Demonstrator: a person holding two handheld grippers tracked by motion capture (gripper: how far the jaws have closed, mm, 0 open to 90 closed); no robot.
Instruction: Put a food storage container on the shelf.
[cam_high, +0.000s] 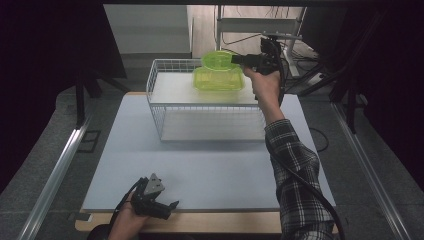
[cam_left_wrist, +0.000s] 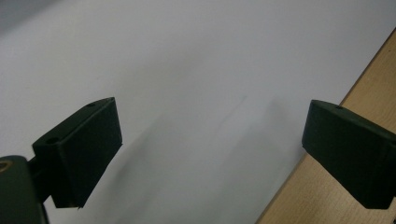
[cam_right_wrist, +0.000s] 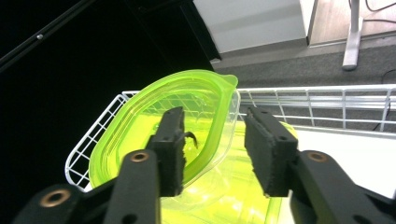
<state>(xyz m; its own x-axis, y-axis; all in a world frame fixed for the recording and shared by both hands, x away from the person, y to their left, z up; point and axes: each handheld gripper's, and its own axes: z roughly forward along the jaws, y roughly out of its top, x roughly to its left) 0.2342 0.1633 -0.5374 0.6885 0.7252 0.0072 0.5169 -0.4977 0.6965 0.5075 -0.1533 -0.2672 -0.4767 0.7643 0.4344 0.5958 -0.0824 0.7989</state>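
Note:
A bright green see-through lid (cam_high: 218, 60) (cam_right_wrist: 135, 126) leans tilted over a matching green tub (cam_high: 218, 80) (cam_right_wrist: 233, 191) inside a white wire basket (cam_high: 200, 107) (cam_right_wrist: 327, 100) at the far side of the table. My right gripper (cam_high: 234, 60) (cam_right_wrist: 215, 116) reaches in from the right. It is open, with the lid's rim between its jaws and a gap at the right pad. My left gripper (cam_high: 171, 210) (cam_left_wrist: 212, 107) lies low at the table's near edge, open with nothing between its jaws.
A pale mat (cam_high: 200, 175) (cam_left_wrist: 187, 46) covers the table, with a wooden strip (cam_high: 210, 222) (cam_left_wrist: 327, 196) along the near edge. A metal rail (cam_high: 55, 175) runs along the floor at left. Dark curtains stand on both sides, and desk legs and cables behind the basket.

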